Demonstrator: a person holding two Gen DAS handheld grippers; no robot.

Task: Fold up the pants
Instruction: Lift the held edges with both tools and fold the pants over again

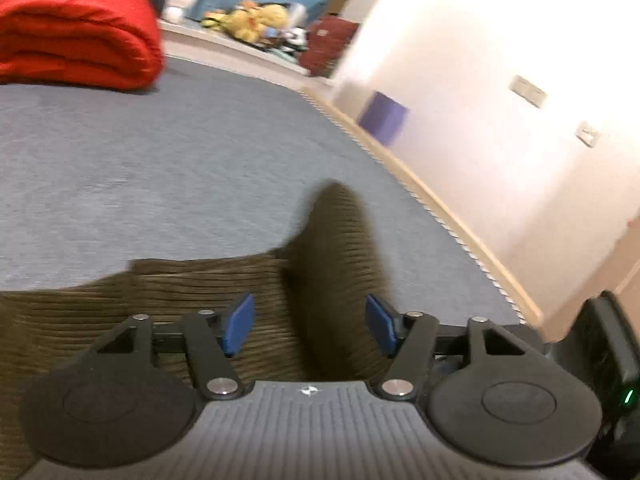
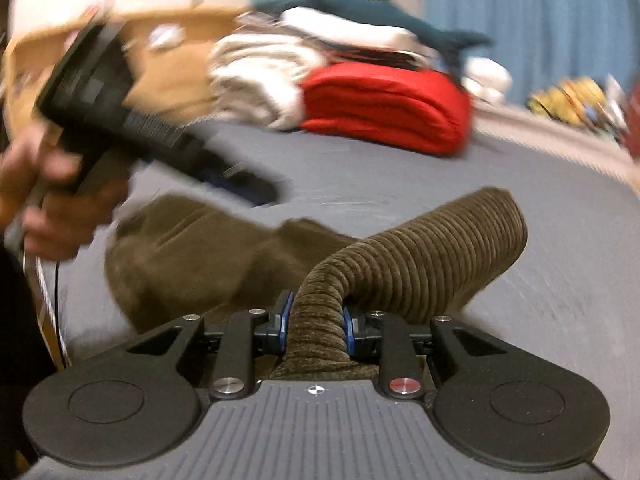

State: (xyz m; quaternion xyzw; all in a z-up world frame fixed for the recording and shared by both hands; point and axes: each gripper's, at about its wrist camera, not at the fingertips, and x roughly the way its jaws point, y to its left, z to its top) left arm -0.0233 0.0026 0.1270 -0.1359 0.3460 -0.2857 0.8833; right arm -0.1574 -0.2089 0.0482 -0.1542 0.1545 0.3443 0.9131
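1. A grey-blue bed (image 1: 160, 168) is stretching out ahead of both tongs, carrying everything.
2. A folded red blanket (image 2: 384, 108) is lying far ahead of the right tongs, with pale folded laundry (image 2: 260, 80) just beside it; nothing is blocking the way between.
3. The brown corduroy pants (image 2: 420, 256) are lying on the bed directly under and ahead of both tongs, ribbed and rumpled, one part looping up.
4. The right tongs (image 2: 316, 326) are pinching a bunched roll of the pants between their blue pads.
5. The left tongs (image 1: 310, 326) are standing wide apart above the pants, gripping nothing.
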